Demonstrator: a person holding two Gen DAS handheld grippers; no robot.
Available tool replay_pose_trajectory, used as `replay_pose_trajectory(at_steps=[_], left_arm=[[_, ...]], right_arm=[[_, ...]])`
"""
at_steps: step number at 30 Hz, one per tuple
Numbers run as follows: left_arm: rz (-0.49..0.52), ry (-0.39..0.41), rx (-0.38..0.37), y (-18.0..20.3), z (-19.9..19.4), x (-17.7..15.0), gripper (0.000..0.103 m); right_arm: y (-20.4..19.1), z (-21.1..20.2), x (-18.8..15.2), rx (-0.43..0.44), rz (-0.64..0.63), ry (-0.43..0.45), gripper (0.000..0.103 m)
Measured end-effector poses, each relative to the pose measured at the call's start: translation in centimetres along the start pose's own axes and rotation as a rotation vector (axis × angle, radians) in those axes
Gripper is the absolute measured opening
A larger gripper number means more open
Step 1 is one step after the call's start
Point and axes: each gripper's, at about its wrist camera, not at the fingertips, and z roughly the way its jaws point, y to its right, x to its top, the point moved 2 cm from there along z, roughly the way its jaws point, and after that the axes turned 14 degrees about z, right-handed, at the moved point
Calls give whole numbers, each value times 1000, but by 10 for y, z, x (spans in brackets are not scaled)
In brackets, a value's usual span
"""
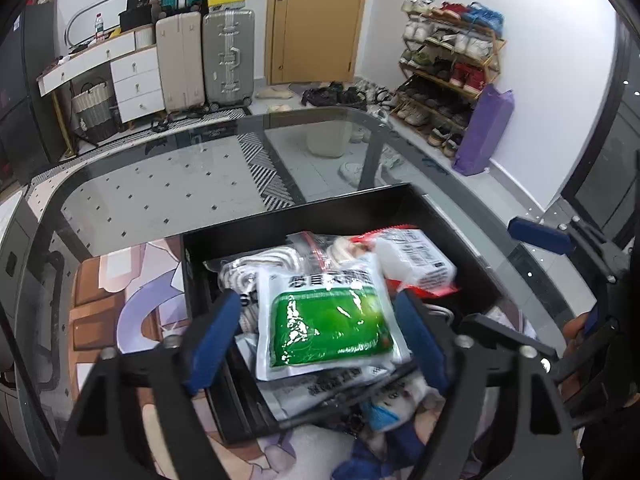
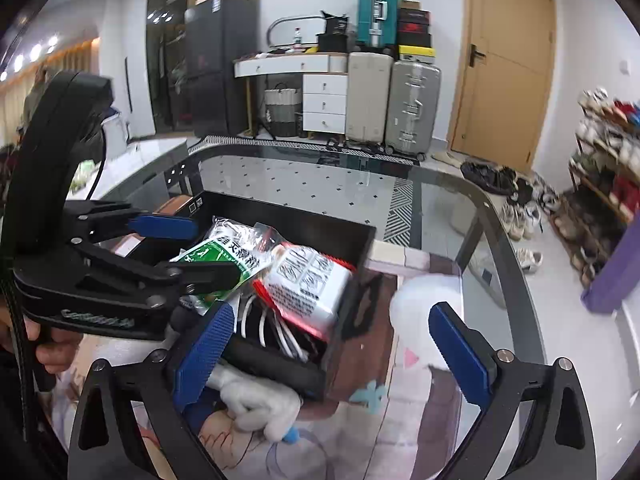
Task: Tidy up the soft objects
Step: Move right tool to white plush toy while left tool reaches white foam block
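A black box [image 1: 472, 240] [image 2: 352, 236] sits on the glass table and holds several soft packets. A green and white packet [image 1: 328, 316] [image 2: 216, 256] lies on top of them, between the fingers of my left gripper [image 1: 320, 328], which is open above the box. A red and white packet [image 1: 416, 260] [image 2: 308, 284] and white cords [image 2: 276, 332] lie beside it. A white plush toy [image 2: 260, 404] lies in front of the box, next to my right gripper [image 2: 340, 356], which is open and empty.
The box stands on a printed mat [image 1: 104, 300] [image 2: 400, 400] on the glass table [image 1: 160, 184] [image 2: 320, 184]. Suitcases [image 1: 208, 60], a white dresser [image 1: 132, 76], a door [image 1: 316, 20] and a shoe rack [image 1: 448, 68] stand beyond the table.
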Motion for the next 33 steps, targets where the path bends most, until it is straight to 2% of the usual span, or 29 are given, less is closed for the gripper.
replay_pose_trajectory(at_steps=[2, 4, 12, 16, 22, 33], left_arm=[[0, 14, 15, 2, -8, -3, 97], [0, 32, 9, 4, -15, -5, 103], [-30, 59, 68, 3, -46, -29, 103], [-57, 45, 91, -1, -54, -50, 103], [-102, 13, 100, -6, -55, -79, 103], [-95, -43, 99, -1, -42, -108, 103]], right_arm=[[4, -6, -4, -3, 31, 8, 102], [9, -12, -9, -4, 52, 8, 102], [24, -33, -30, -10, 120, -3, 102], [21, -37, -38, -5, 143, -19, 102], [12, -39, -53, 11, 139, -48, 102], [2, -30, -66, 13, 138, -99, 102]])
